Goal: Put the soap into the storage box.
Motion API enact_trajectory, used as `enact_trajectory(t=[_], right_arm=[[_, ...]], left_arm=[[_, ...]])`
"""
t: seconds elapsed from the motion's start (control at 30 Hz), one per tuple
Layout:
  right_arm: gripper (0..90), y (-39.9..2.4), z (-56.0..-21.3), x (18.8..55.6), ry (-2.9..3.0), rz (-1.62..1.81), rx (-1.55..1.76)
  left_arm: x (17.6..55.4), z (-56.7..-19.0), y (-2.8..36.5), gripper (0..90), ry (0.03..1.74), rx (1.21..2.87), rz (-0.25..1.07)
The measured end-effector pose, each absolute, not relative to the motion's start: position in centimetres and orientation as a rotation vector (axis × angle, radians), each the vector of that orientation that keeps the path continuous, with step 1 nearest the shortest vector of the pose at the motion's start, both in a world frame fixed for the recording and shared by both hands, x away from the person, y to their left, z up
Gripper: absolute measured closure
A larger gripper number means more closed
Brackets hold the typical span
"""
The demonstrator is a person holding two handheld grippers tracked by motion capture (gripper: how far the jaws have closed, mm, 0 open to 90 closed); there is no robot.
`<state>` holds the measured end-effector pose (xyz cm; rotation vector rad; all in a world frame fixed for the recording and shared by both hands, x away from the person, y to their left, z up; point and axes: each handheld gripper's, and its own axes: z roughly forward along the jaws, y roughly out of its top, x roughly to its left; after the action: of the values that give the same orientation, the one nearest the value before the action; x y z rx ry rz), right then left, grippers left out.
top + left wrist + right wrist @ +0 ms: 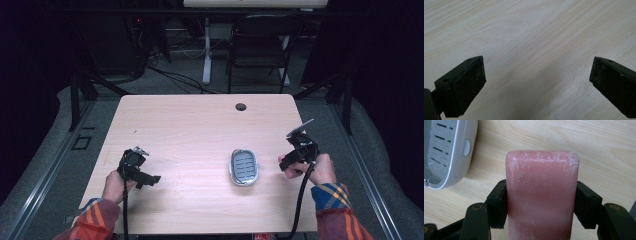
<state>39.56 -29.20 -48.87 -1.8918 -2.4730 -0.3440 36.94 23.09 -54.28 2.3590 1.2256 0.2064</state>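
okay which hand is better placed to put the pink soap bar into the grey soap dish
The right. Its tongs are already clamped on the pink soap bar, and the grey soap dish lies just beside them. The left tongs stand open and empty over bare table, farther from the dish.

Wide bare table betw. left gripper & soap dish: free passage there. Far half of table open too, apart from 1 small cable hole near back edge. Narrow gap betw. dish & right gripper, partly taken up by pink soap bar clamped in its jaws. Nothing betw. left jaws, standing wide over bare wood.
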Motion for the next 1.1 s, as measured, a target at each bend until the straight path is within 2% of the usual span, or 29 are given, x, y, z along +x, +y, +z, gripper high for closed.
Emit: enact_trajectory(t=[1.1], right_arm=[[37.2,-25.2,-47.6,40.1,-2.554,-0.357,-1.743]], left_arm=[[37.1,-54.4,22.8,0.1,1.199,2.369,0.200]])
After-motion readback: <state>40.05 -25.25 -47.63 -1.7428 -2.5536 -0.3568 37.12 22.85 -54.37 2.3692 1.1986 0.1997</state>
